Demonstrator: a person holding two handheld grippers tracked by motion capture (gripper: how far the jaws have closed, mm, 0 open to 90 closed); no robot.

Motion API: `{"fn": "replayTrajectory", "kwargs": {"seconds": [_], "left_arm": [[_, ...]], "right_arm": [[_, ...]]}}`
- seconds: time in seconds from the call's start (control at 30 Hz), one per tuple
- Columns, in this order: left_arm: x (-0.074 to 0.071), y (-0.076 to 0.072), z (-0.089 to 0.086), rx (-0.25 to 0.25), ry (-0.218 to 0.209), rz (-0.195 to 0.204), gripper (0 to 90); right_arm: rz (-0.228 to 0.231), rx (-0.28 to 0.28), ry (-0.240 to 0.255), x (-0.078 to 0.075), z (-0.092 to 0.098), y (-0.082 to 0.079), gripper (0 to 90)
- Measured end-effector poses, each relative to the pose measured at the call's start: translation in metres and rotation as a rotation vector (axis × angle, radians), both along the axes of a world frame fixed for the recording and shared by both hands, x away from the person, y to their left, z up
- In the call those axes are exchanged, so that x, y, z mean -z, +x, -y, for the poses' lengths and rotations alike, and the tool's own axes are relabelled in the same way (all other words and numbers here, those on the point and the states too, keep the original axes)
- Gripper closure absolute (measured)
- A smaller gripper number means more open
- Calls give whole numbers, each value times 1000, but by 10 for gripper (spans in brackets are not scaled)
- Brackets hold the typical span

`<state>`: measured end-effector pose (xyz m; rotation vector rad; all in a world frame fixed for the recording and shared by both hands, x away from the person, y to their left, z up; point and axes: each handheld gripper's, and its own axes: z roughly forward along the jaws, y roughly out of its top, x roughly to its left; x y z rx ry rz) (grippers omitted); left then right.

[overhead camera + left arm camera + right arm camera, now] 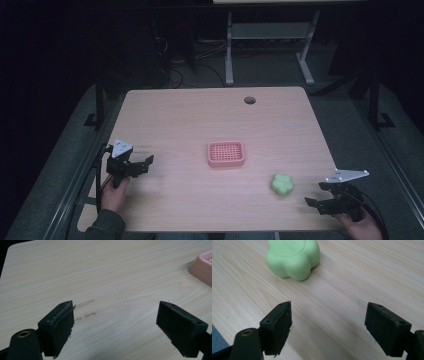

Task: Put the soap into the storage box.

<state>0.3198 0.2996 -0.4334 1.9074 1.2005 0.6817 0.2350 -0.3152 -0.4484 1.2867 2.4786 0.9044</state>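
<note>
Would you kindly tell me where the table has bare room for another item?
Bare wood spans the far half of the table behind the pink dish, and between the left claw and that dish. It is tighter around the green soap, near the right claw.

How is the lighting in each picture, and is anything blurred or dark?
High view: table evenly lit, surroundings nearly black, image slightly soft. Left gripper view: wood grain sharp, pink tray cut off at the edge. Right gripper view: green soap slightly soft, with a faint shadow beside it.
</note>
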Motion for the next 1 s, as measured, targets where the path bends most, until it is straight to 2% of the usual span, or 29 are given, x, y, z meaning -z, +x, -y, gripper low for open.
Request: {"fn": "replayTrajectory", "kwargs": {"seconds": [0.27, 0.5, 0.8, 1.0], "left_arm": [[-1, -1, 0, 1, -2, 6, 142], [-2, -4, 0, 2, -6, 24, 142], [-1, -3, -1, -7, -2, 21, 142], [-1, -4, -1, -5, 5, 21, 142]], "right_arm": [[0, 0, 1, -1, -2, 0, 214], [9, -26, -22, -5, -12, 1, 213], [5, -55, -55, -13, -27, 7, 214], [21, -71, -75, -18, -35, 12, 214]]}}
